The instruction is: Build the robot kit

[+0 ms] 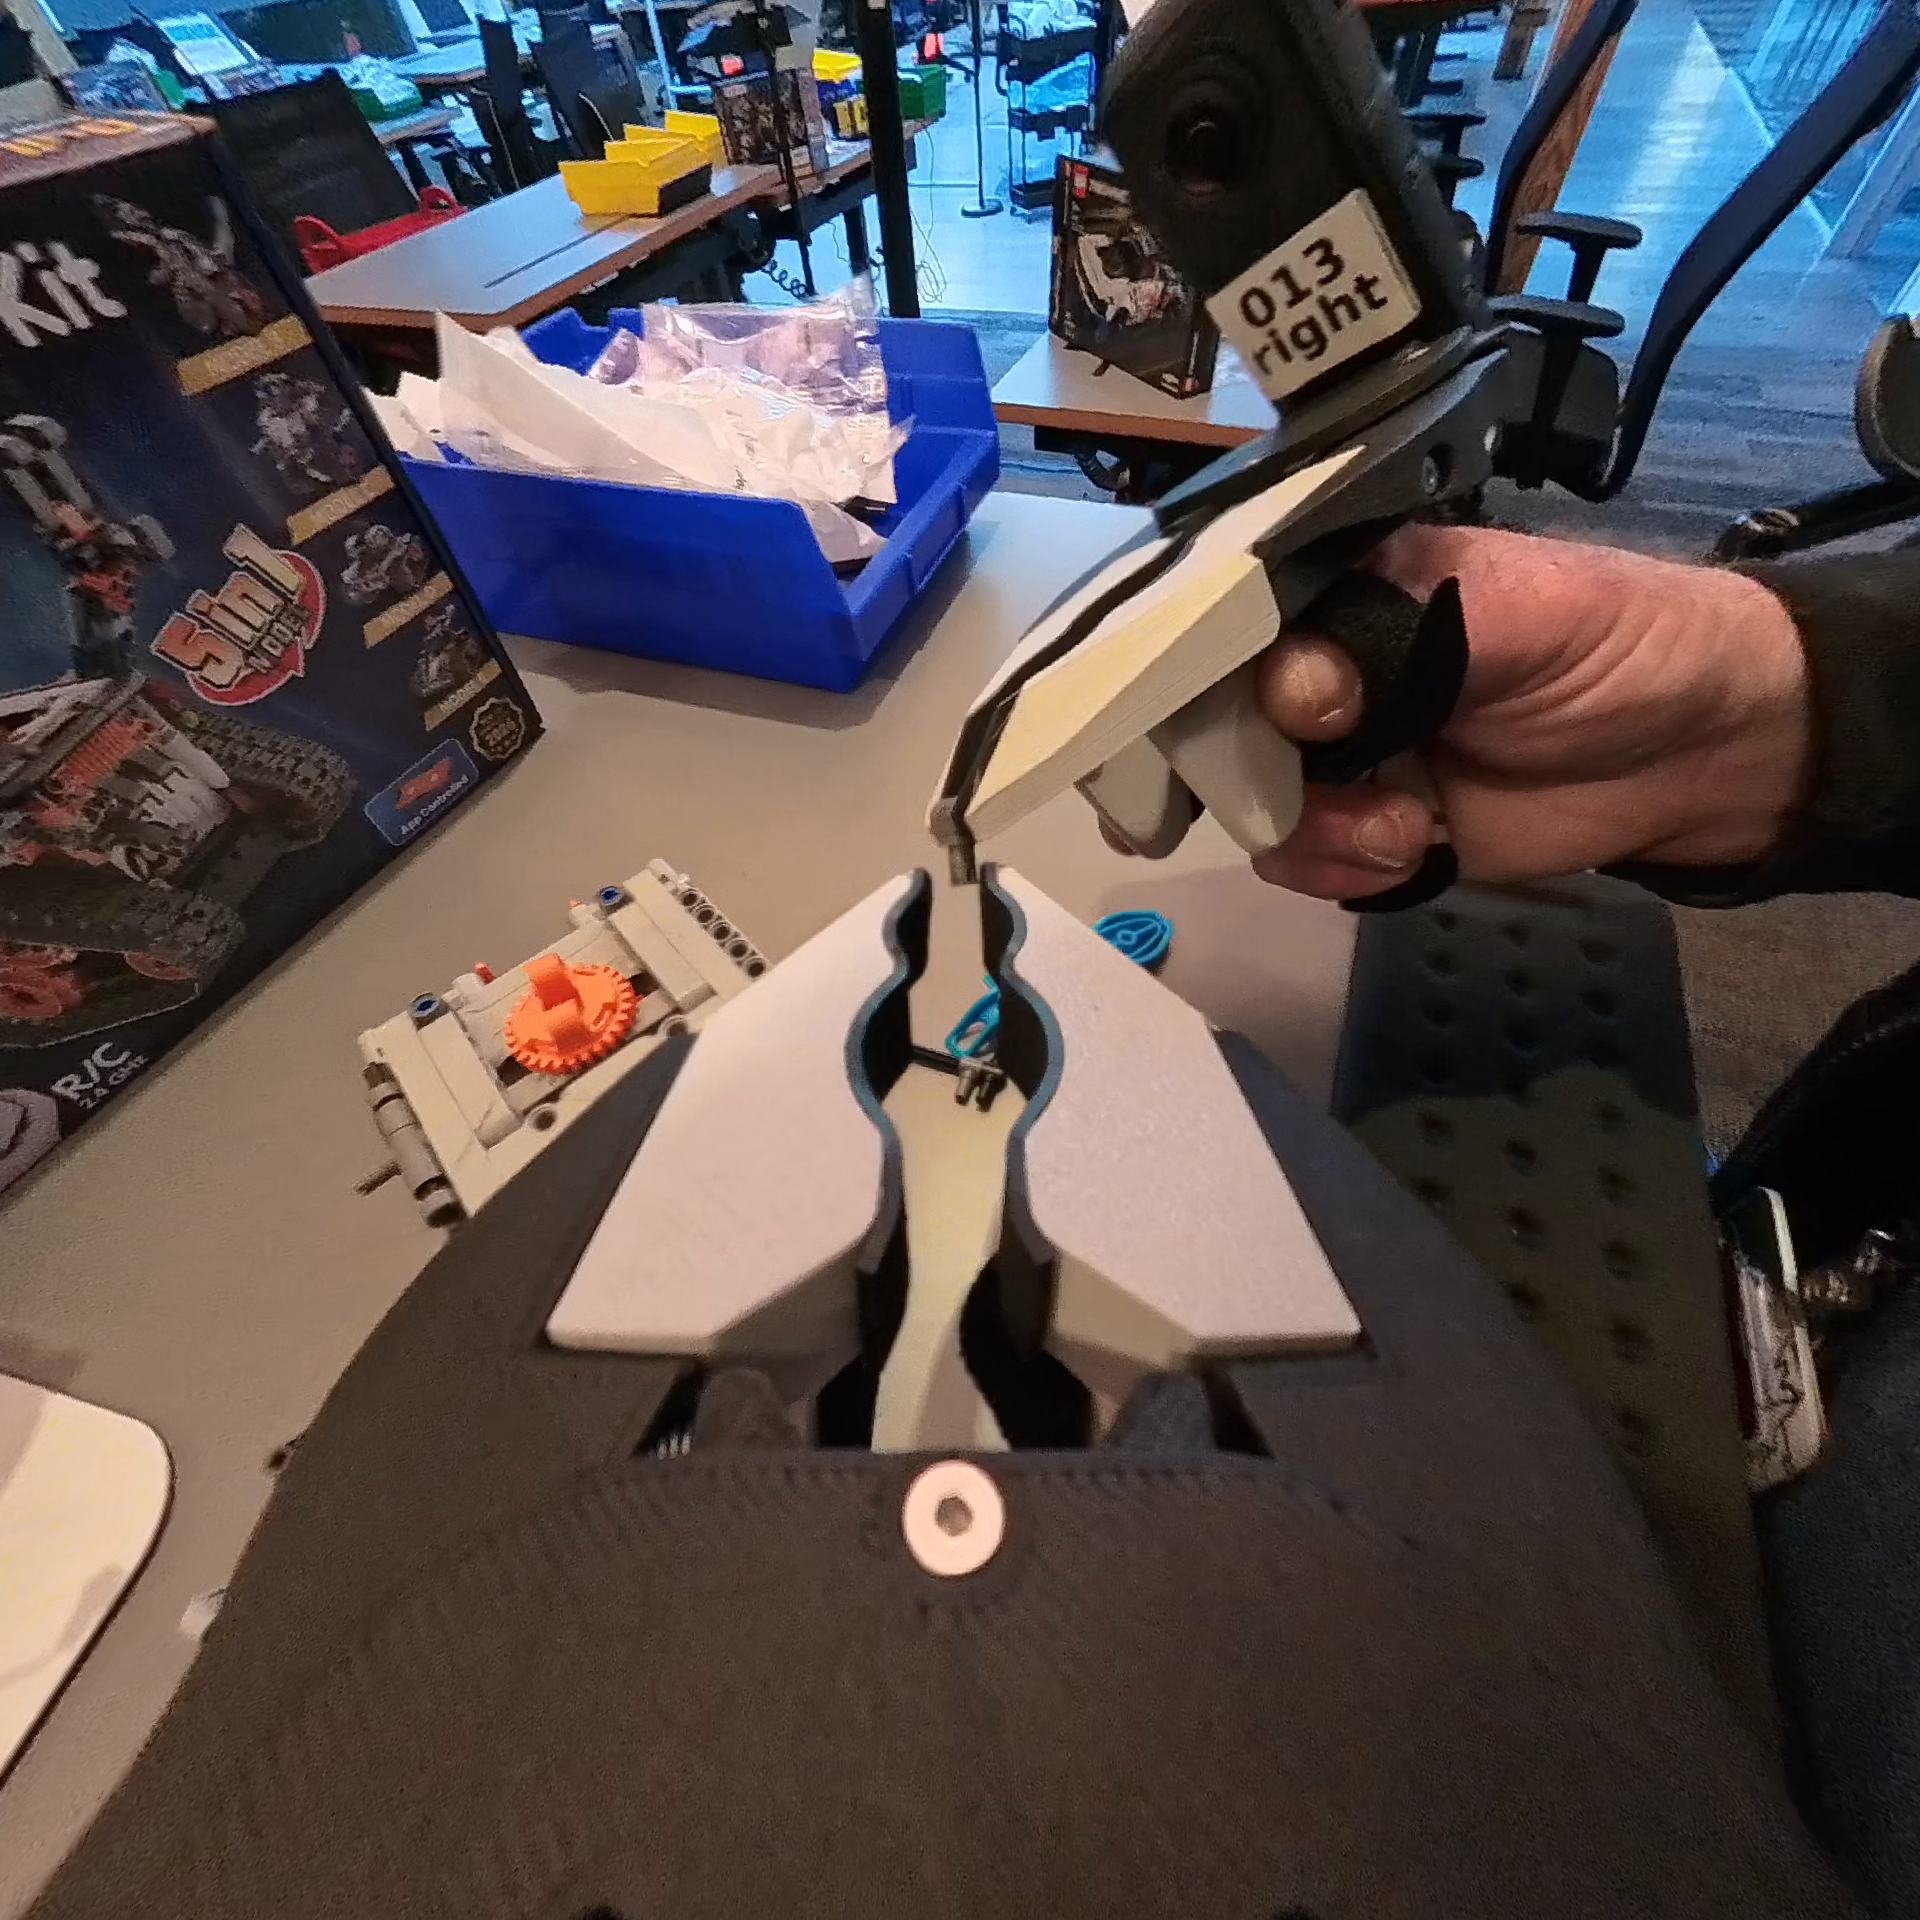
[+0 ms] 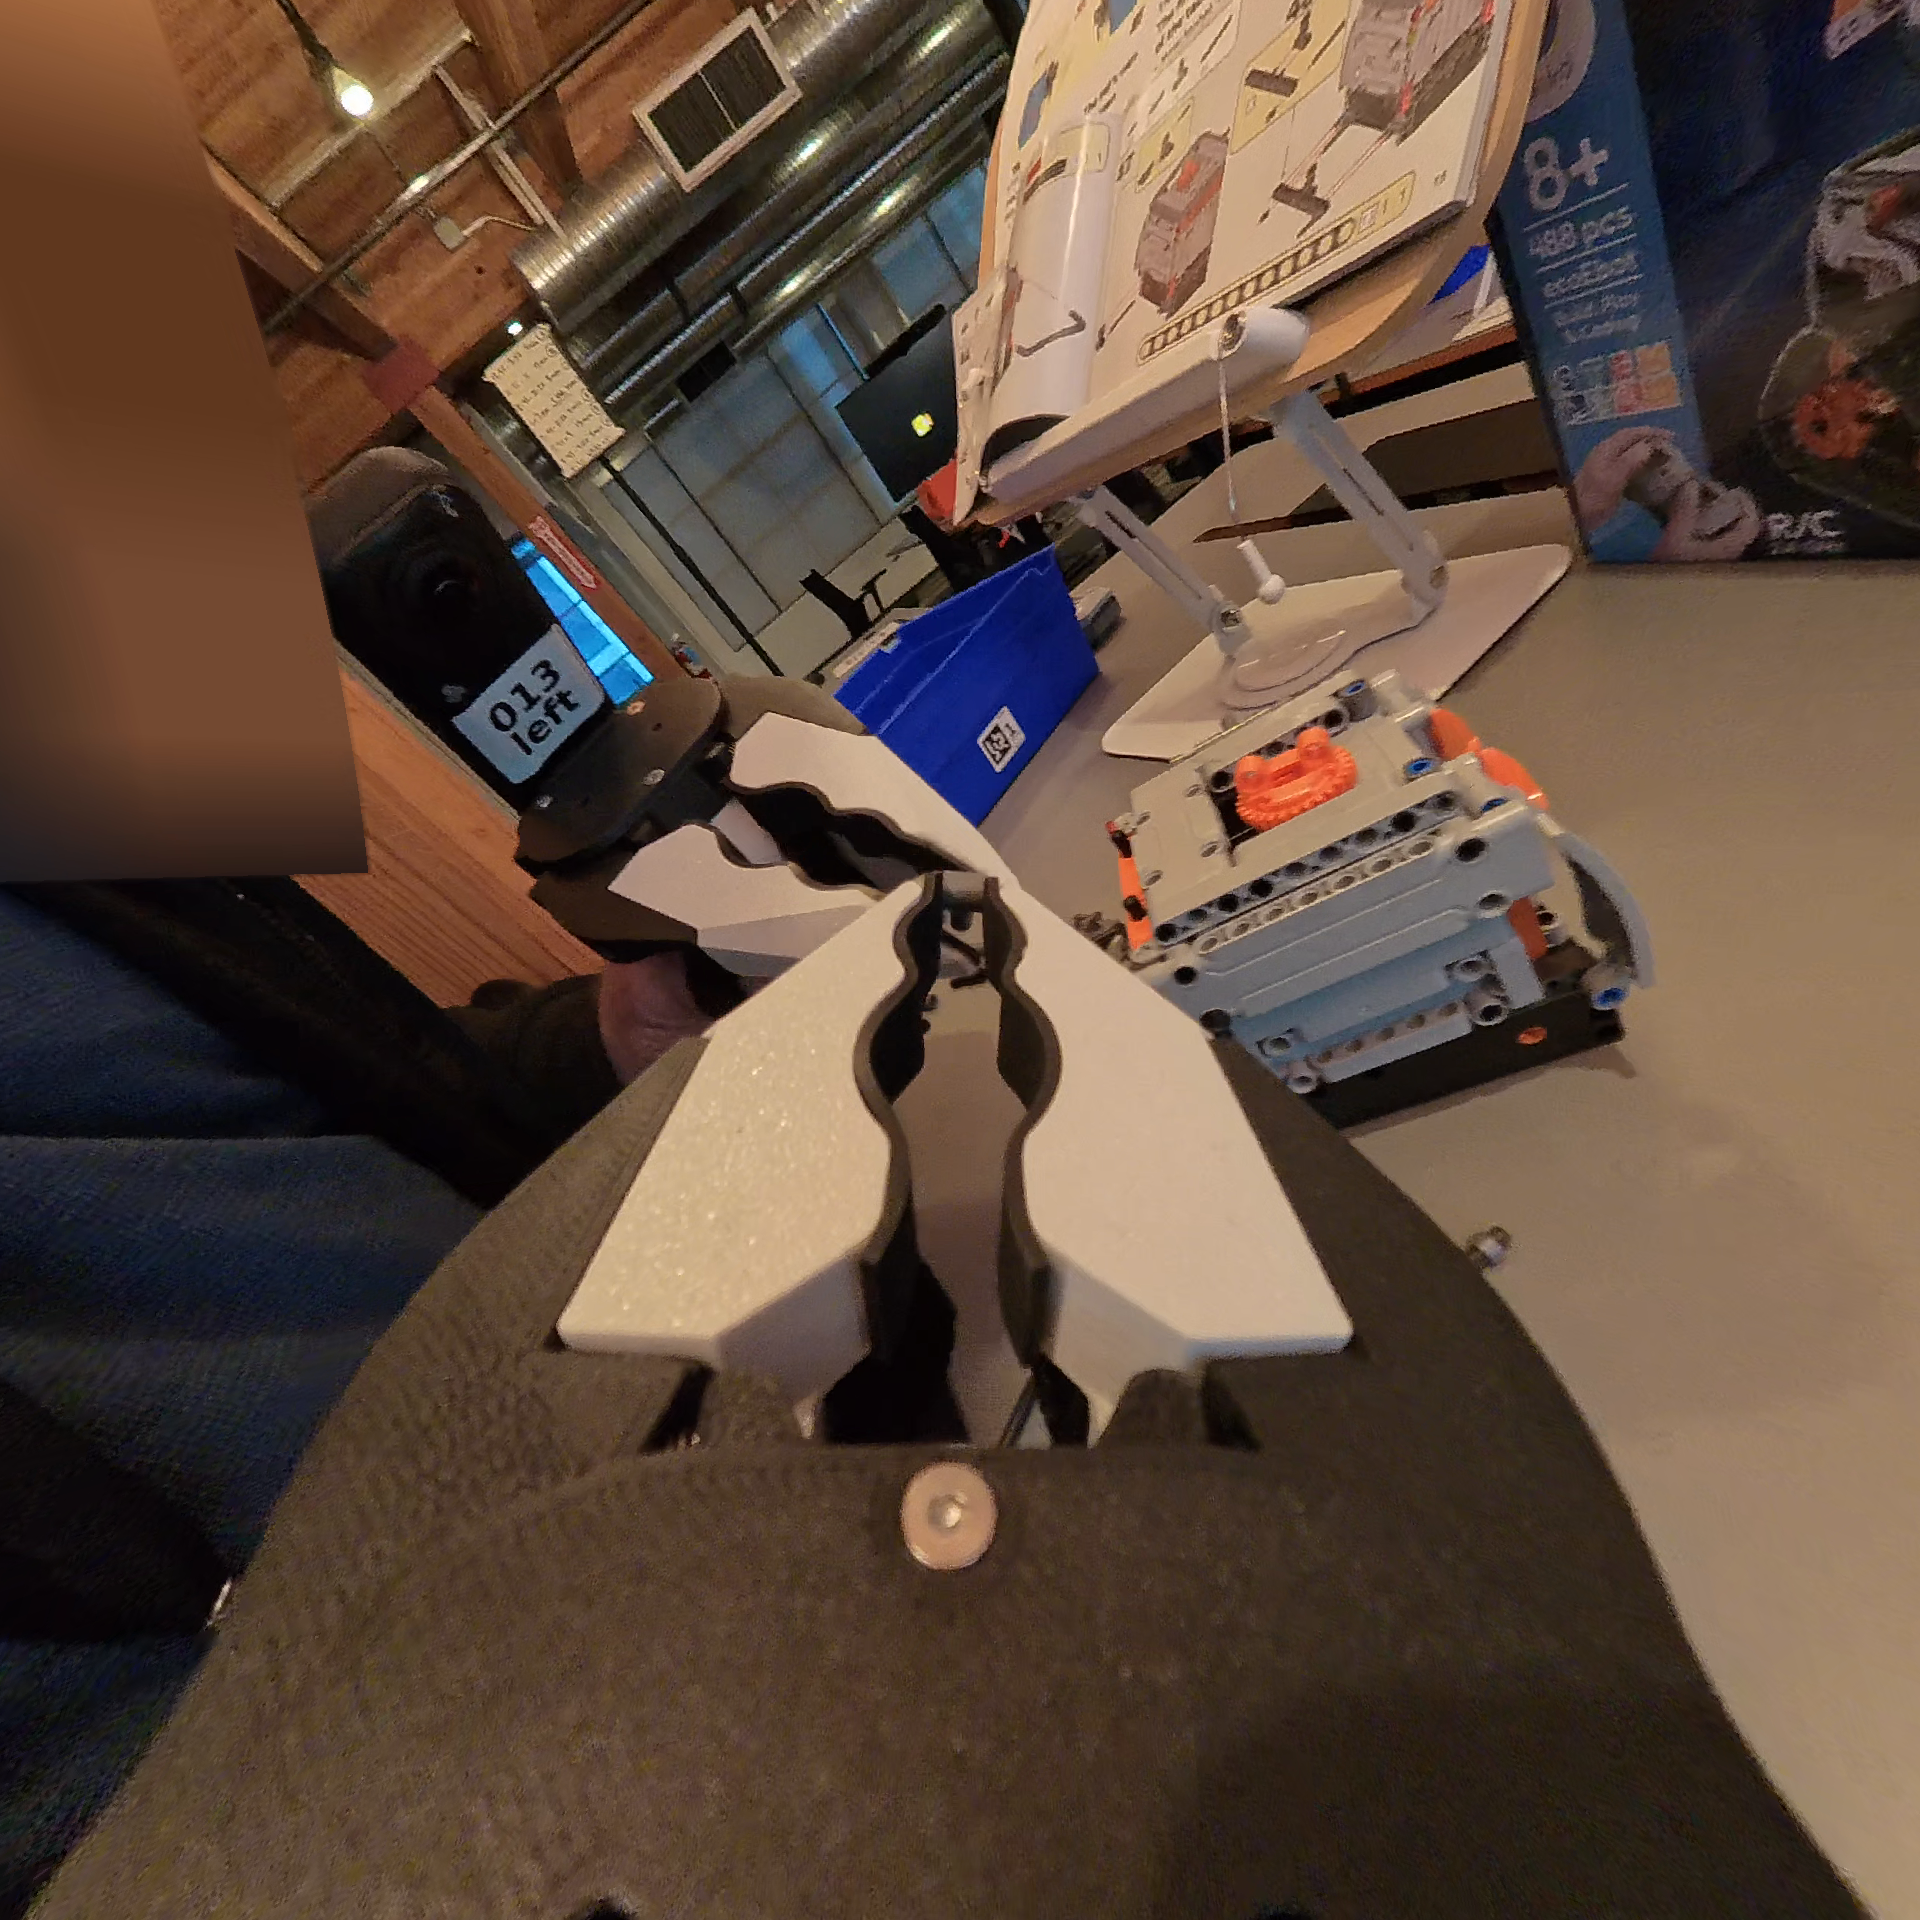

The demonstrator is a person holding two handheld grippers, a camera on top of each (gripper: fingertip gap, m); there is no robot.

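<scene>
My right gripper (image 1: 951, 821) (image 2: 961, 888), held in a hand, is shut on a small grey piece (image 1: 961, 860). It holds the piece in the air, tip to tip with my left gripper (image 1: 956, 881). The left jaws stand only a little apart with the piece's lower end between the tips. I cannot tell whether they pinch it. In the right wrist view the left fingers (image 2: 810, 764) reach in from the left and their tips are hidden. A grey brick model with an orange gear (image 1: 561, 1013) (image 2: 1340, 883) lies on the grey table (image 1: 727, 790).
A black axle with a grey connector (image 1: 971, 1075) and small blue parts (image 1: 1132, 935) lie on the table below the grippers. A blue bin of plastic bags (image 1: 707, 561), a kit box (image 1: 208, 623) and a booklet on a stand (image 2: 1247, 208) stand behind. A black perforated seat (image 1: 1507, 1039) is at the right. Only a small space, under 4 cm, lies between the two pairs of fingers.
</scene>
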